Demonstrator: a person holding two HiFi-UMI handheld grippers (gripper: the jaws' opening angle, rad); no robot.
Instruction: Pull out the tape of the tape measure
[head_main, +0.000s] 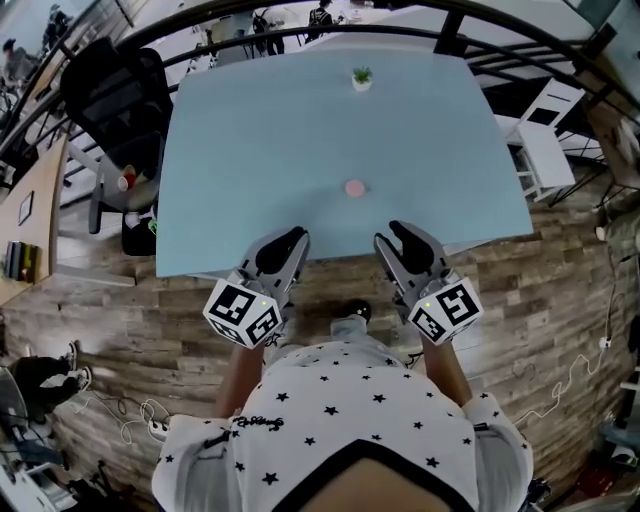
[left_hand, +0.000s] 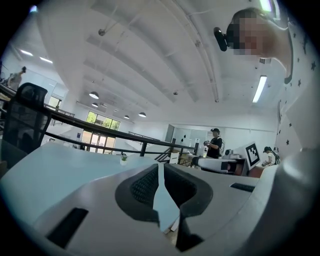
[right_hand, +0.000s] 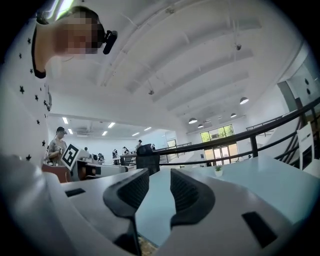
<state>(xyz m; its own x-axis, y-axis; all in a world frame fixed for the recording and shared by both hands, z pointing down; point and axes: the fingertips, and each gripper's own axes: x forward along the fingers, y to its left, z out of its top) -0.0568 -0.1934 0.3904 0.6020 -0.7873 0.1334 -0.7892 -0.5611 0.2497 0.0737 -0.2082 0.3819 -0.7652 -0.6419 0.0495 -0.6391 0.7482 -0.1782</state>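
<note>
Tape measure: a small pink round case, alone near the middle of the pale blue table. The tape looks fully wound in, and the pull tab is too small for us to make out. Neither gripper view shows the case. A little potted plant stands well beyond it, near the far edge.

Both grippers sit at the near edge of the table, well short of the case.
- Left gripper: near-left of the case, jaws pressed together with nothing in them. Its own view shows only a thin slit of table between the pads.
- Right gripper: near-right of the case, jaws spread partway. The gap is empty and the table top shows through it.

We judge the task not begun; this is the reach.

To do it well, we want one gripper to pin the case and the other to pinch the tab. The left must open before it can take anything. The case looks light and may skate on the smooth top, so we would clamp it first. Then we find the tab side and pull level, straight away from the case, slowly.

Risk: if we tug the tab before the case is held, the whole thing drags along.
</note>
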